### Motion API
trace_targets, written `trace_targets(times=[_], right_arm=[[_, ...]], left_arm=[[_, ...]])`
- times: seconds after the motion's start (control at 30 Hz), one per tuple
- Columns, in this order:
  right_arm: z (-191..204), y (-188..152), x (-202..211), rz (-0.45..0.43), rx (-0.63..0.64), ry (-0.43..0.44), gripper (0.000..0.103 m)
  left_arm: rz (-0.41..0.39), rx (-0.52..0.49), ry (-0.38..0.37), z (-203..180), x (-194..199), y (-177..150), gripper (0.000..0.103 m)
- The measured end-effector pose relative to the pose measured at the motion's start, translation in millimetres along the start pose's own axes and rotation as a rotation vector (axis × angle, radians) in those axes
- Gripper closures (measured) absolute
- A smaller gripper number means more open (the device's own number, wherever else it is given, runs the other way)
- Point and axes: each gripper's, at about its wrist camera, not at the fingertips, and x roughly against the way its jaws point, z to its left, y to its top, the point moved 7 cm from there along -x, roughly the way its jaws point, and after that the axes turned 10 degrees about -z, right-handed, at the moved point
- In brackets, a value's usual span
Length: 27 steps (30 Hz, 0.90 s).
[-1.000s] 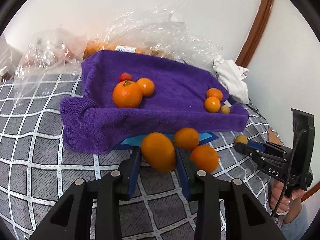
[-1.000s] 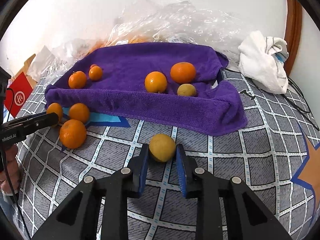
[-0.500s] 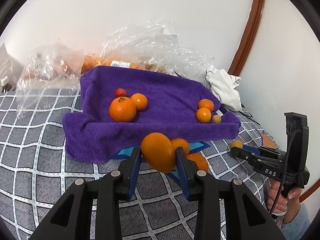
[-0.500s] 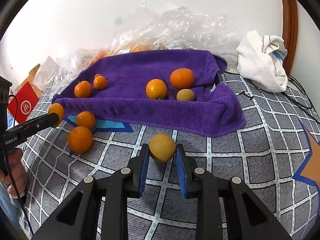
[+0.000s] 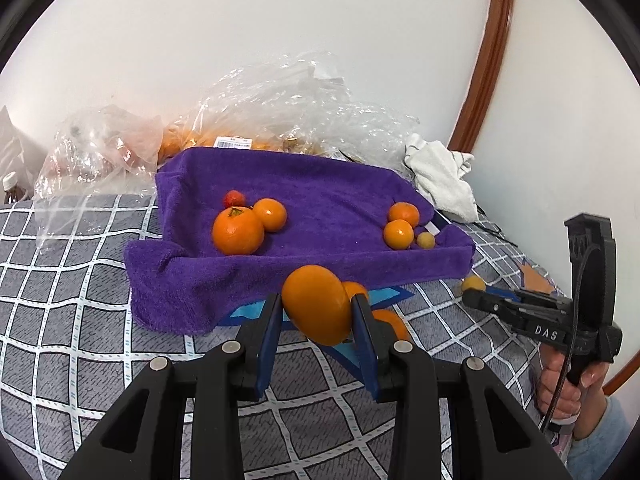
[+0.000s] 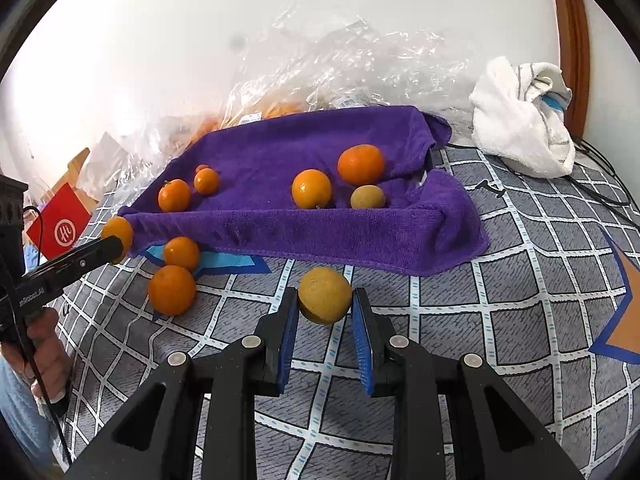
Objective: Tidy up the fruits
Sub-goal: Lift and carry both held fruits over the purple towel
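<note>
My left gripper (image 5: 317, 308) is shut on a large orange (image 5: 316, 304) and holds it above the checked cloth, just in front of the purple towel (image 5: 320, 200). My right gripper (image 6: 325, 300) is shut on a yellowish round fruit (image 6: 325, 294), also lifted in front of the towel (image 6: 304, 224). On the towel lie several oranges, a small red fruit (image 5: 233, 199) and a small yellowish fruit (image 6: 367, 197). Two loose oranges (image 6: 172, 289) (image 6: 181, 253) lie on the cloth at the towel's front left corner. The left gripper also shows in the right wrist view (image 6: 116, 240).
Clear plastic bags (image 5: 280, 112) with more oranges stand behind the towel against the wall. A white crumpled cloth (image 6: 524, 120) lies at the back right. A red card (image 6: 60, 228) sits at the left. Cables run along the right edge (image 6: 600, 184).
Both grippers have risen and pulled back slightly with their fruits; the towel sits lower and farther in both views. The grips are unchanged.
</note>
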Motion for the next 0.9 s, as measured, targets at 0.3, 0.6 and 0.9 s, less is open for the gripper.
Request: trace_targets(times=[0.3, 0.6, 0.9], right_arm=[[-12, 9, 3, 0.020, -0.055, 0.009, 0.076], [-5, 62, 22, -0.080, -0.054, 0.057, 0.076], [-2, 104, 10, -0.144, -0.017, 0.049, 0.076]], left_arm=[[-0.013, -0.005, -0.013, -4, 5, 3, 0.070], [-0.033, 0.053, -0.003, 4, 9, 11, 0.070], [-0.072, 0.131, 0.067, 30, 13, 20, 0.070]])
